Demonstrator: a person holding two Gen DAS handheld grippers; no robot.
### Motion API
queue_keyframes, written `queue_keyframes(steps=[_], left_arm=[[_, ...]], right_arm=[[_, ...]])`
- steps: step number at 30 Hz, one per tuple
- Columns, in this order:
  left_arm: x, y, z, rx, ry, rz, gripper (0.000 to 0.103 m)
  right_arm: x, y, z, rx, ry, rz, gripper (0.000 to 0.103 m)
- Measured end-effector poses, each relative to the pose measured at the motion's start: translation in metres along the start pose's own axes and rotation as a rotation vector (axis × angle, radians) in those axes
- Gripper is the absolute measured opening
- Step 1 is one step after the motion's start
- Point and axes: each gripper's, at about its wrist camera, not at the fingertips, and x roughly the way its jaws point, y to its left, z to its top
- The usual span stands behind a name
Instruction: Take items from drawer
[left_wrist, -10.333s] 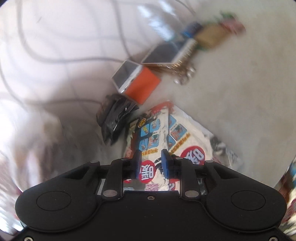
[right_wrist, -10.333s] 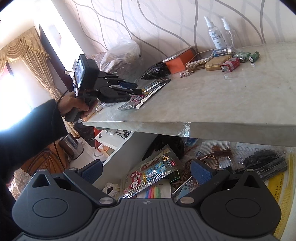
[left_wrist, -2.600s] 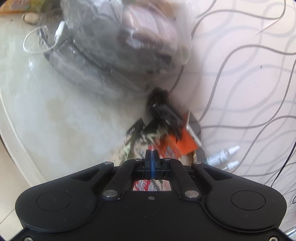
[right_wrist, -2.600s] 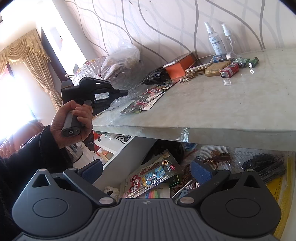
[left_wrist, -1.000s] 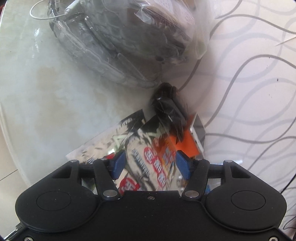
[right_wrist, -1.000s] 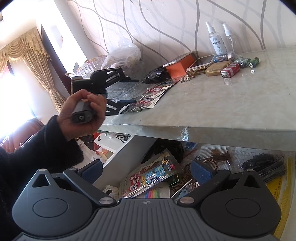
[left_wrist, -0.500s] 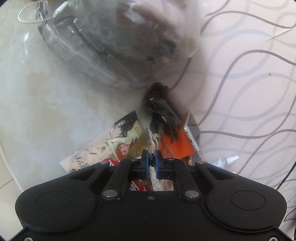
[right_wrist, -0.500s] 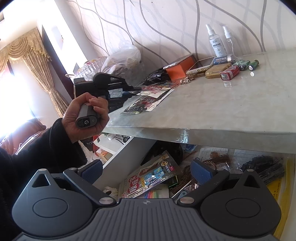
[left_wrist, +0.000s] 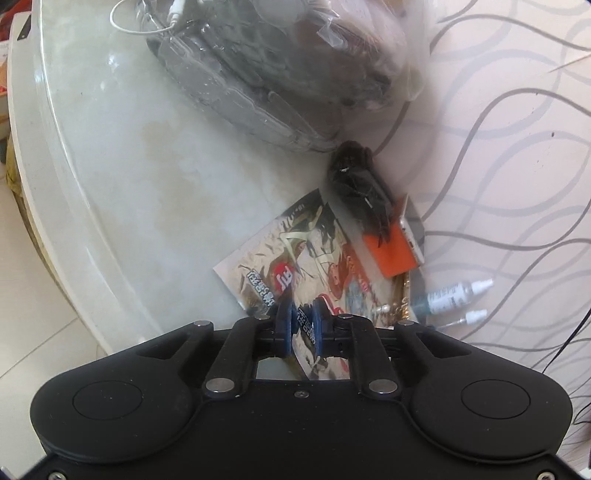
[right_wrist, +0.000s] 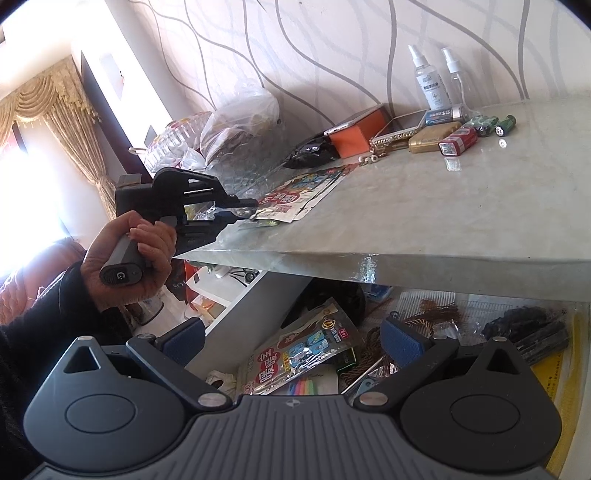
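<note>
Our left gripper (left_wrist: 302, 325) sits low over the marble tabletop (left_wrist: 155, 192), its blue pads nearly together with the edge of a printed packet (left_wrist: 295, 258) between them (whether they truly pinch it we cannot tell). That packet lies flat beside a black pouch (left_wrist: 360, 184). Our right gripper (right_wrist: 293, 338) hangs wide apart before the open drawer (right_wrist: 461, 314), a second packet (right_wrist: 299, 354) lying between its fingers.

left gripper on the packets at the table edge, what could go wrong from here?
1. The left gripper pinches one snack packet atop another packet; pulling may drag both.
2. The packets lie near the marble table's edge, so a slip could drop them.
3. The right gripper hangs open over the cluttered drawer; a grab could snag neighbours.
</note>
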Motion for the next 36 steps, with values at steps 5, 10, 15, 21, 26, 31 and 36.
queue_keyframes(steps=[5,10,15,21,26,31,36], left_arm=[[-0.029,-0.011,-0.007,0.162,-0.052,0.090,0.056],[-0.053,-0.051,-0.062,0.619,0.036,0.181,0.056],[-0.040,-0.086,-0.155,1.184,0.274,0.243,0.056],[-0.011,-0.079,-0.227,1.528,0.414,0.259,0.060],[-0.002,-0.069,-0.227,1.558,0.439,0.292,0.060],[0.006,-0.060,-0.223,1.575,0.457,0.324,0.065],[0.014,-0.050,-0.220,1.591,0.475,0.356,0.089]], right_arm=[[0.000,0.001,0.000,-0.003,0.005,0.002,0.103],[0.001,0.001,0.000,-0.007,0.008,0.003,0.103],[0.001,0.000,0.000,-0.002,0.010,0.009,0.103],[-0.002,0.001,-0.001,0.002,0.005,0.022,0.103],[-0.003,0.001,-0.002,0.003,0.002,0.026,0.103],[-0.004,0.000,-0.002,0.003,-0.002,0.027,0.103],[-0.005,0.000,-0.002,0.003,-0.005,0.028,0.103]])
